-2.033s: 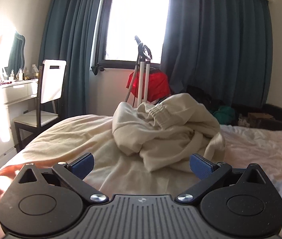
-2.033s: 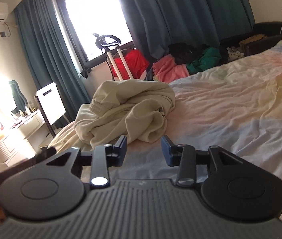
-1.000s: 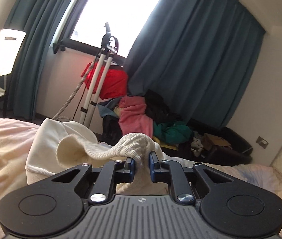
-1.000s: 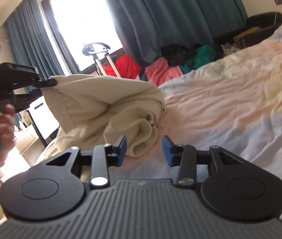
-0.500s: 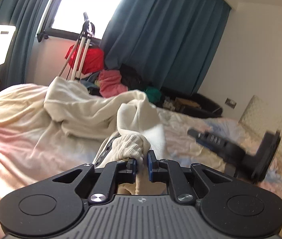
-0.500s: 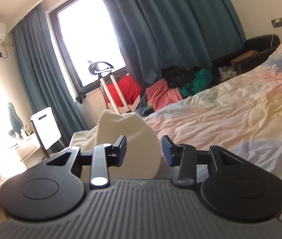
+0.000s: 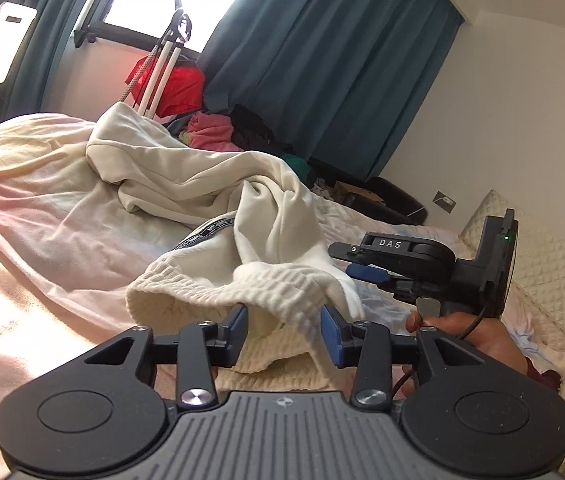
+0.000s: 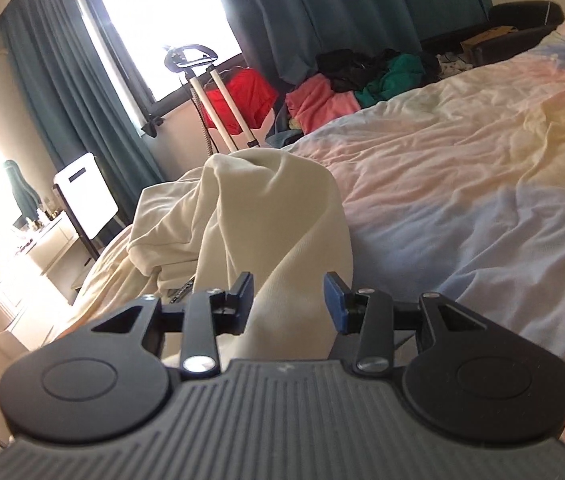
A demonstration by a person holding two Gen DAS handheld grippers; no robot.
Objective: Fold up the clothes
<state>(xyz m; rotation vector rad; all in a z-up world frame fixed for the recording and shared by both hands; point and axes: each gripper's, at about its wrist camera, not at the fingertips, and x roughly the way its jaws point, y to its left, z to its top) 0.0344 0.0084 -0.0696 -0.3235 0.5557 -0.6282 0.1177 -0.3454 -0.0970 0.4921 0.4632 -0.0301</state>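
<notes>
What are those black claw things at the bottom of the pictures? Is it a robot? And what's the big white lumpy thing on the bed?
Not a robot. A person holds two grabbing tools, each carrying its own camera, so each picture looks out over one tool's blue jaws. The left gripper has its jaws open around the ribbed cuff of a cream sweatshirt, the lumpy thing lying on the bed. The right gripper, jaws open too, has cream cloth between them. In the left picture you can see the person's hand holding that other tool.
</notes>
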